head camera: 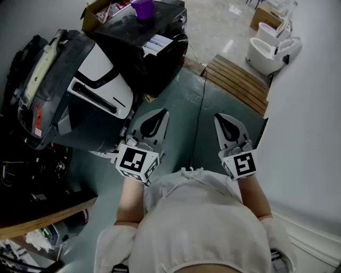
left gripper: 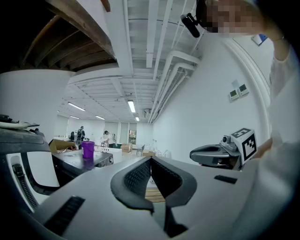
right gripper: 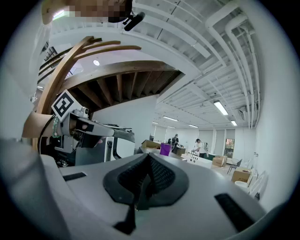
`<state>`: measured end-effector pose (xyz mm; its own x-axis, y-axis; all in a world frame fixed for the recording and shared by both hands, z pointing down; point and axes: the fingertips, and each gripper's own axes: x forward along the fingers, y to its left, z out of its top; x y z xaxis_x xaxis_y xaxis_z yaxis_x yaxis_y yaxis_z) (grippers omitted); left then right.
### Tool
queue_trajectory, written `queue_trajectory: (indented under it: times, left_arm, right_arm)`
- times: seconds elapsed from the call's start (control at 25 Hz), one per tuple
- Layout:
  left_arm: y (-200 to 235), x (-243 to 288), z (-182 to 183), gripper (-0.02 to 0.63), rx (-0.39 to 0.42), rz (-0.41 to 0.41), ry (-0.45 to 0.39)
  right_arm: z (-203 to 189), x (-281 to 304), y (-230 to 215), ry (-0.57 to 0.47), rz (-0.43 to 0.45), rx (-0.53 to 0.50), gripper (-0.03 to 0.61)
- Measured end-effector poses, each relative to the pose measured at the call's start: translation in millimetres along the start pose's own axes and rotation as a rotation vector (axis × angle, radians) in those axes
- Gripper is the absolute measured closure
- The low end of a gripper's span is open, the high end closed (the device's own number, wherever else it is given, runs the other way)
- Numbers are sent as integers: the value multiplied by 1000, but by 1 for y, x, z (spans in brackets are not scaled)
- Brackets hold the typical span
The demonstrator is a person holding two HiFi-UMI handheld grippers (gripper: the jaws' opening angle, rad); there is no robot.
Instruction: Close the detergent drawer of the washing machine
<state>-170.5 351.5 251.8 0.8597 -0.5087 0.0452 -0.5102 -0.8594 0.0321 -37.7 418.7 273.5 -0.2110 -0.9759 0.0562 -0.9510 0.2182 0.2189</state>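
Well clear of the washing machine (head camera: pixel 80 90), with both pairs of jaws closed on nothing.

Shows the machine at the left of the head view, dark-bodied with a white front panel (head camera: pixel 104 80) crossed by a long dark slot; cannot tell there whether the detergent drawer is in or out. Holds the left gripper (head camera: pixel 162 114) just right of the machine's lower corner, not touching it, jaws pressed together and empty. Holds the right gripper (head camera: pixel 221 118) alongside over the grey-green floor (head camera: pixel 181 106), jaws likewise together with nothing between. Takes in a purple cup (head camera: pixel 142 8) on a black unit (head camera: pixel 125 26) behind the machine, with wooden slats (head camera: pixel 237 80) and a white wall (head camera: pixel 309 106) to the right.
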Motion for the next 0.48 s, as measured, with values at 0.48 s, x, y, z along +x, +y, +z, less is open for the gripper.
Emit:
queue_trajectory:
  times: [0.48]
  left_arm:
    - [23, -2, -12, 597, -18, 1, 19]
  right_arm:
    - [-5, 16, 4, 10, -59, 48, 577]
